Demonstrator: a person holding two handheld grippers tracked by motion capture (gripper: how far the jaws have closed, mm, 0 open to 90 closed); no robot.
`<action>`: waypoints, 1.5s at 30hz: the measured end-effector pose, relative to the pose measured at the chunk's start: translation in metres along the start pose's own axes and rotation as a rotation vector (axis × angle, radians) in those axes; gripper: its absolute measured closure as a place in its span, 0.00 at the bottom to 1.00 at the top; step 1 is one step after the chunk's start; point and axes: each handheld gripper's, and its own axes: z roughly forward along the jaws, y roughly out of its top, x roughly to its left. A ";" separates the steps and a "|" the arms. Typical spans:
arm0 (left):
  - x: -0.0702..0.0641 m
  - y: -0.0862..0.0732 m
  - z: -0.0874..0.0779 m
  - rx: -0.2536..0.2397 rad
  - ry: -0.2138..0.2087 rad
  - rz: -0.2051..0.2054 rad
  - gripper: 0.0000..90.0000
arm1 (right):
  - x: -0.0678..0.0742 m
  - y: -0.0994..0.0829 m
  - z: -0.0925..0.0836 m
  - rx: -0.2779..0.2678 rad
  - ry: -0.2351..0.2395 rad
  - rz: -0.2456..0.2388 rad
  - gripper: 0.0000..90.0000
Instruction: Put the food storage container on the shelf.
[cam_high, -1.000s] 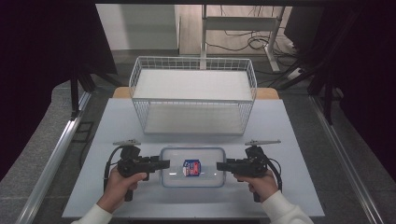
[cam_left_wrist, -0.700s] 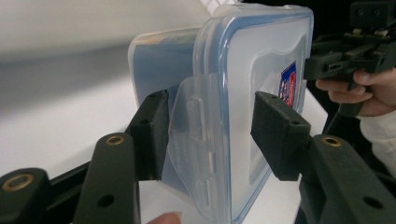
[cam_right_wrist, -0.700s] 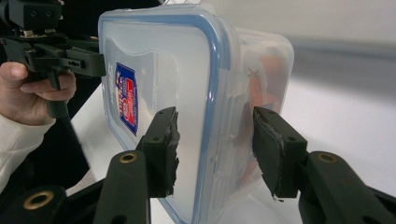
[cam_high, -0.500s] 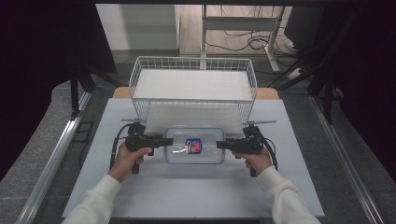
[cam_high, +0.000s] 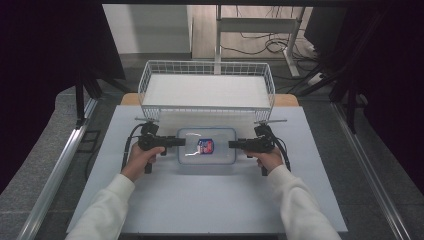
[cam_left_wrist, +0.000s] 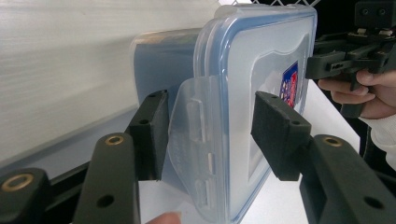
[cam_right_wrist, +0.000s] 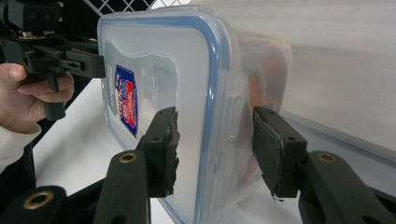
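Observation:
A clear plastic container (cam_high: 206, 146) with a blue-rimmed lid and a red-and-blue label lies level between both hands, just in front of the wire basket. My left gripper (cam_high: 181, 142) is shut on its left end, with the pads either side of the lid clip (cam_left_wrist: 196, 140). My right gripper (cam_high: 232, 144) is shut on the right end (cam_right_wrist: 219, 116), one pad on the lid and one on the base. Something orange shows through the container wall (cam_right_wrist: 261, 70). I cannot tell whether the container touches the table.
A white wire basket (cam_high: 145, 82) stands at the back of the white table (cam_high: 200, 200), close behind the container. Metal rails run along both sides of the table. A stand and cables lie on the floor beyond.
Both hands have carried the container away from the front of the table toward the basket, keeping it level. The grips look the same.

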 end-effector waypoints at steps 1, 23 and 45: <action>0.002 0.001 0.002 -0.004 -0.005 -0.004 0.54 | -0.002 0.000 0.002 -0.003 -0.001 0.007 0.57; 0.010 0.002 0.014 -0.071 0.012 -0.110 0.50 | -0.016 0.001 0.011 -0.066 -0.021 0.205 0.55; 0.003 0.001 0.018 -0.116 0.131 -0.064 0.41 | -0.008 -0.001 0.013 -0.135 -0.119 0.169 0.48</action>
